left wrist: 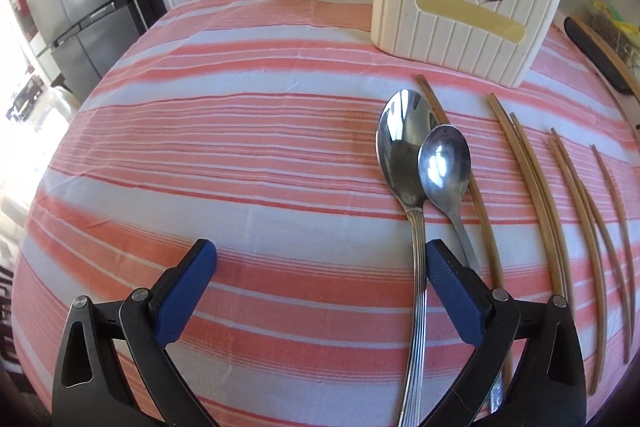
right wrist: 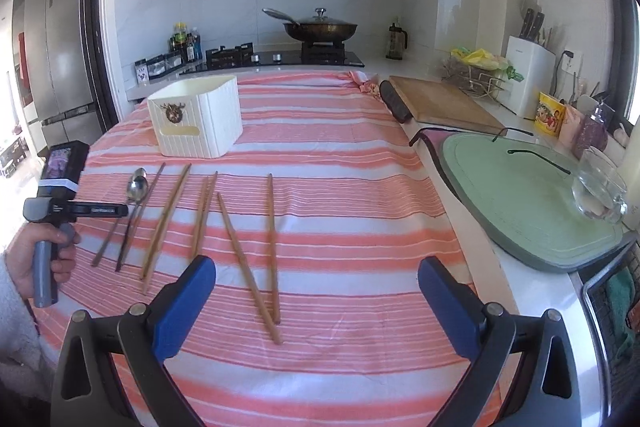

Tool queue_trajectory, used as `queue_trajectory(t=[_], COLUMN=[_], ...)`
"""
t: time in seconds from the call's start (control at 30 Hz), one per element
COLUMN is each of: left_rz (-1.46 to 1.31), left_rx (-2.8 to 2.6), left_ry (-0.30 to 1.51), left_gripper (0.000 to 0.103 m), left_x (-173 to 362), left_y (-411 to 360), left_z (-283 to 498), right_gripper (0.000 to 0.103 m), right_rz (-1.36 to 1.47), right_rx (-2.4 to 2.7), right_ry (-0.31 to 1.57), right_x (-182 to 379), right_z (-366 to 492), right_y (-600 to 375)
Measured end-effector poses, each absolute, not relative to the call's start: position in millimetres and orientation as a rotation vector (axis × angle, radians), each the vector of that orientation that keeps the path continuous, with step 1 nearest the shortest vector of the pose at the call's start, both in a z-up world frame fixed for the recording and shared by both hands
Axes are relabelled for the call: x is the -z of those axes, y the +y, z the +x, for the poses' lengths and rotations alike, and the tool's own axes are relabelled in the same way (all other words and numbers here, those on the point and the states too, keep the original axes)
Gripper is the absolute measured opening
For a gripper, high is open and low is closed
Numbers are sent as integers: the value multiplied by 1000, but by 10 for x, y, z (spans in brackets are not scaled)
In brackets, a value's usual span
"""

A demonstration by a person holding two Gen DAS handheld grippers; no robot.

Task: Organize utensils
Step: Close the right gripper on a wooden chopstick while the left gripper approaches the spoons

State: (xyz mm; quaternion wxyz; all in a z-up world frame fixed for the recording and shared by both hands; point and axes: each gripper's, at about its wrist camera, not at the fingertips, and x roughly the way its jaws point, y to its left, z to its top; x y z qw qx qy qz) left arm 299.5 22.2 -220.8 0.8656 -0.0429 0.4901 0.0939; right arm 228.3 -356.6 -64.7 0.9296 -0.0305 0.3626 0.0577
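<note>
While the utensils lie in a row on the striped cloth (right wrist: 340,155), I'm lining up my first pick. Two spoons (left wrist: 424,163) sit side by side, bowls up, handles running back toward me, the small one overlapping the big one's edge. Beside them, chopsticks (left wrist: 528,179) fan out to the right, mostly in loose pairs, all pointing roughly at the white holder (left wrist: 460,15) standing at the far end. Laid out that way, handles nearest me, everything is easy to take by the stem and carry forward into the holder, which I judge is where it all goes.

My left gripper (left wrist: 320,291) hangs low over the cloth, jaws spread wide, gripping nothing. The big spoon's ribbed handle runs just inside my right finger (left wrist: 452,291), close to the pad; whether they touch I can't tell. The small spoon's handle slips behind that same finger. I'd say the big spoon is my target, but I'm off-centre, so a shift right looks needed before closing.

My right gripper (right wrist: 316,303) waits higher and further back, also wide open and empty, with two chopsticks (right wrist: 260,251) lying between its fingers on the cloth below. From there I see my hand (right wrist: 44,259) on the left grip
</note>
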Motion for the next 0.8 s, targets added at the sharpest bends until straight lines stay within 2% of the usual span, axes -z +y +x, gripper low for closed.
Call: queue_trajectory(t=[0.1,0.17,0.2,0.23,0.4,0.5,0.53,0.63,0.8], left_rz=[-82,-55,-40,-26,58,69,63,28,2], left_rx=[-160,-136,-124,-117,-99,-110,-106,-94,-96], left_ry=[1043,1052,1058,1064,1081,1062,1049,1028,1004], left_gripper=[103,103,103,103,103,102,98,90,77], left_x=[2211,2208,2207,2201,2168,2159,2155,2147,2136], left_y=[251,246,241,236,179,157,148,156,176], left_z=[2983,2981,2980,2974,2964,2962,2954,2926,2913], right_gripper=[103,91,75,66,49,43,37,27,15], right_rz=[-48,-18,-7,2,-47,-97,-114,-144,-172], right_rx=[-177,-248,-275,-300,-358,-391,-389,-380,-351], right_ry=[855,937,976,1010,1066,1099,1113,1150,1136], right_x=[906,1103,1189,1275,1449,1507,1546,1640,1606], right_z=[2738,3027,3146,3256,3598,3712,3734,3786,3737], right_y=[-3600,-3574,-3546,-3500,-3223,-3053,-3010,-2963,-3021])
